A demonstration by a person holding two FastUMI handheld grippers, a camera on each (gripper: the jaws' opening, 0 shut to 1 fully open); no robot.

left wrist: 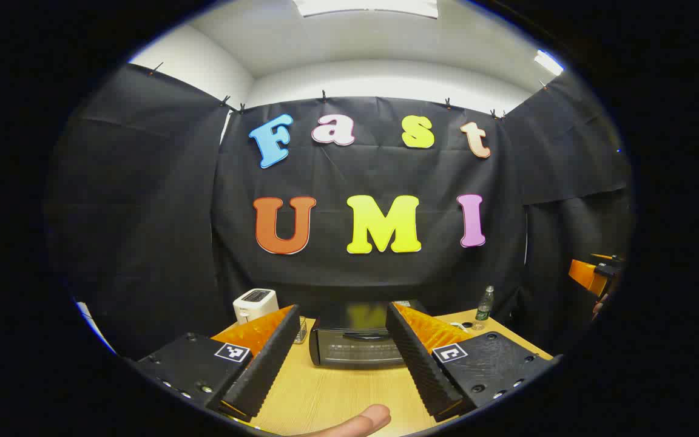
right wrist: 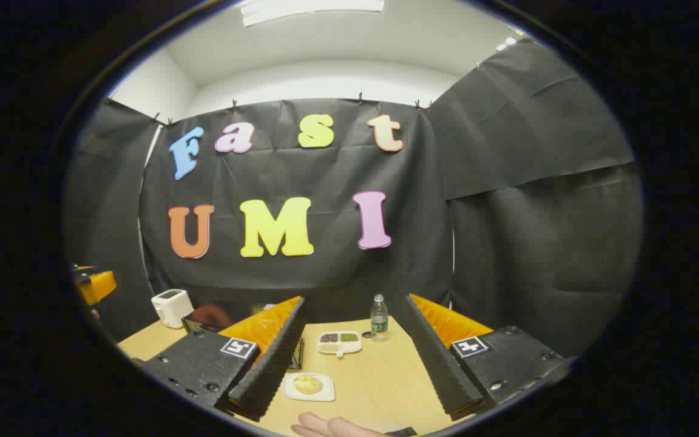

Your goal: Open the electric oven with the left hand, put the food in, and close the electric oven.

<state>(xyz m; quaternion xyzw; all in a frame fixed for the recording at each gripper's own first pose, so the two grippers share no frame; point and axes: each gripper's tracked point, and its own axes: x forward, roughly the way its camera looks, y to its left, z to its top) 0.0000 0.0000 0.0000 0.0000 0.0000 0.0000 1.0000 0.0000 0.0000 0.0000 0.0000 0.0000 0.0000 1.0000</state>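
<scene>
Opening step not yet begun: the left gripper point(left wrist: 342, 352), fingers spread, faces the closed black electric oven point(left wrist: 355, 345) at 12 o'clock; next comes reaching its door handle point(left wrist: 364, 334). The right gripper point(right wrist: 352, 358), also spread, hovers above the white plate of yellow food point(right wrist: 308, 386).

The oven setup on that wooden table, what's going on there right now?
A person holds two grippers above a light wooden table. The left gripper, open, faces the small dark electric oven, whose door is shut. The right gripper, open and empty, points toward a yellowish food piece on a white square plate. Nothing is grasped yet.
</scene>
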